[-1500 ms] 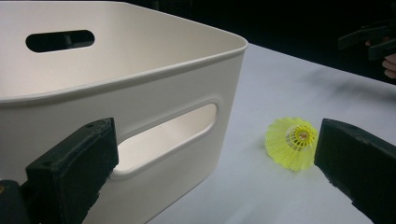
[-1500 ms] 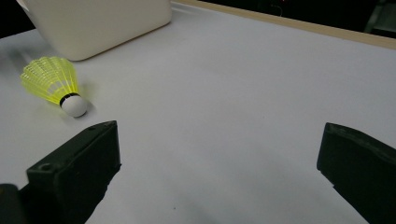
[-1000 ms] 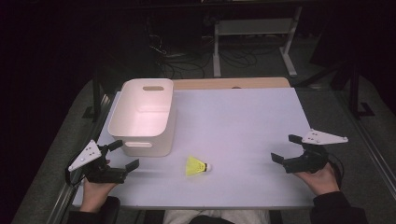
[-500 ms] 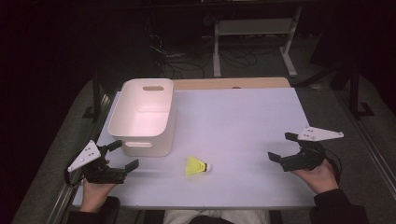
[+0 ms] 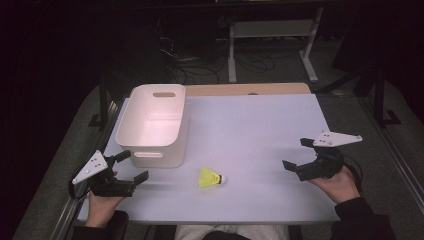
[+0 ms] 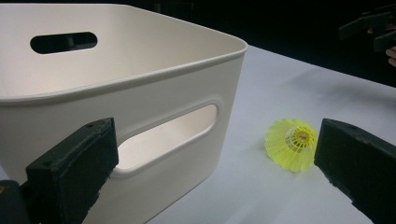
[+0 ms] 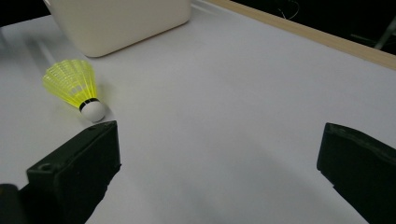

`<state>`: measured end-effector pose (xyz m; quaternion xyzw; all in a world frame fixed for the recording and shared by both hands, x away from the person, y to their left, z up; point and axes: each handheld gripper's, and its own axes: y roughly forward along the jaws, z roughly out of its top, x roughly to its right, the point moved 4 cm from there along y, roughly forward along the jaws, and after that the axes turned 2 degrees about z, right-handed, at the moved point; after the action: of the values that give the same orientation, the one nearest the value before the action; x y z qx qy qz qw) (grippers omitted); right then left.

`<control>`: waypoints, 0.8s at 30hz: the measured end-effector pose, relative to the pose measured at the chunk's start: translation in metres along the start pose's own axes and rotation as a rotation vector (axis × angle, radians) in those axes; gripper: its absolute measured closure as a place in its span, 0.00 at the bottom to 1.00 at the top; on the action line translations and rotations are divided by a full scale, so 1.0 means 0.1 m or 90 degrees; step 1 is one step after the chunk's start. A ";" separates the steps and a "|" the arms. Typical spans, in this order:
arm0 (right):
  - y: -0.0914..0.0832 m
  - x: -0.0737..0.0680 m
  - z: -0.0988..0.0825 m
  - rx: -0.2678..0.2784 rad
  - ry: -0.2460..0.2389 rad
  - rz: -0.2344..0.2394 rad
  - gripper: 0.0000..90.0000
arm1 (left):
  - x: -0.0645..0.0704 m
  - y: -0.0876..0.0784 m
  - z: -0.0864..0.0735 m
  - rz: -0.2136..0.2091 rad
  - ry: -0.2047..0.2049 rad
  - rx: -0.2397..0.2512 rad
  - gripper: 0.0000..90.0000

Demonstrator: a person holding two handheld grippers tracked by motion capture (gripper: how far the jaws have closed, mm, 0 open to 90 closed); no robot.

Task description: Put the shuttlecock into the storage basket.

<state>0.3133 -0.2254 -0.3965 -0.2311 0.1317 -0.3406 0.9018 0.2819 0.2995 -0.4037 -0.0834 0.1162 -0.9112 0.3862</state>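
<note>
From above, the yellow shuttlecock (image 5: pixel 209 178) lies untouched on the table (image 5: pixel 260 130) at the white bin's (image 5: pixel 154 125) five o'clock, both the left gripper (image 5: pixel 131 166) and right gripper (image 5: pixel 296 154) released; each gripper view shows spread, empty jaws, so picking up and binning likely remain.

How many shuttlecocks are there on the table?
1. The yellow shuttlecock lies on its side on the white table, just in front of the white bin, which looks empty.
</note>
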 end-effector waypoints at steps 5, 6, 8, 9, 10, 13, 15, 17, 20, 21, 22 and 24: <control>0.02 -0.01 0.04 -0.004 -0.005 0.006 0.00 | 0.00 0.00 0.00 0.000 0.000 0.002 0.00; 0.02 -0.01 0.05 -0.004 -0.006 0.009 0.00 | 0.00 0.00 0.00 0.000 0.000 0.002 0.00; 0.03 -0.02 0.07 -0.003 -0.006 0.011 0.00 | 0.00 0.00 0.00 0.000 0.000 0.000 0.00; 0.03 -0.02 0.07 -0.003 -0.004 0.014 0.00 | 0.00 0.00 0.00 0.000 0.000 0.000 0.00; 0.04 -0.02 0.09 -0.003 -0.006 0.016 0.00 | 0.00 0.00 0.00 0.000 0.000 0.000 0.00; 0.06 -0.03 0.11 -0.008 -0.013 0.019 0.00 | 0.00 0.00 0.00 -0.001 0.001 -0.002 0.00; 0.07 -0.04 0.13 -0.013 -0.018 0.021 0.00 | 0.00 0.00 0.00 -0.001 0.001 -0.002 0.00; 0.08 -0.05 0.15 -0.016 -0.022 0.023 0.00 | 0.00 0.00 0.00 -0.001 0.001 -0.001 0.00; 0.10 -0.06 0.17 -0.021 -0.025 0.030 0.00 | 0.00 0.00 0.00 -0.001 0.000 0.000 0.00; 0.10 -0.06 0.17 -0.021 -0.025 0.033 0.00 | 0.00 0.00 0.00 -0.001 0.000 0.000 0.00; 0.10 -0.06 0.18 -0.022 -0.026 0.034 0.00 | 0.00 0.00 0.00 -0.001 0.000 0.001 0.00; 0.11 -0.07 0.20 -0.024 -0.029 0.037 0.00 | 0.00 0.00 0.00 0.000 -0.001 0.003 0.00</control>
<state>0.3223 -0.2072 -0.3848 -0.2519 0.1246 -0.3064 0.9095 0.2817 0.2997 -0.4035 -0.0830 0.1140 -0.9114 0.3867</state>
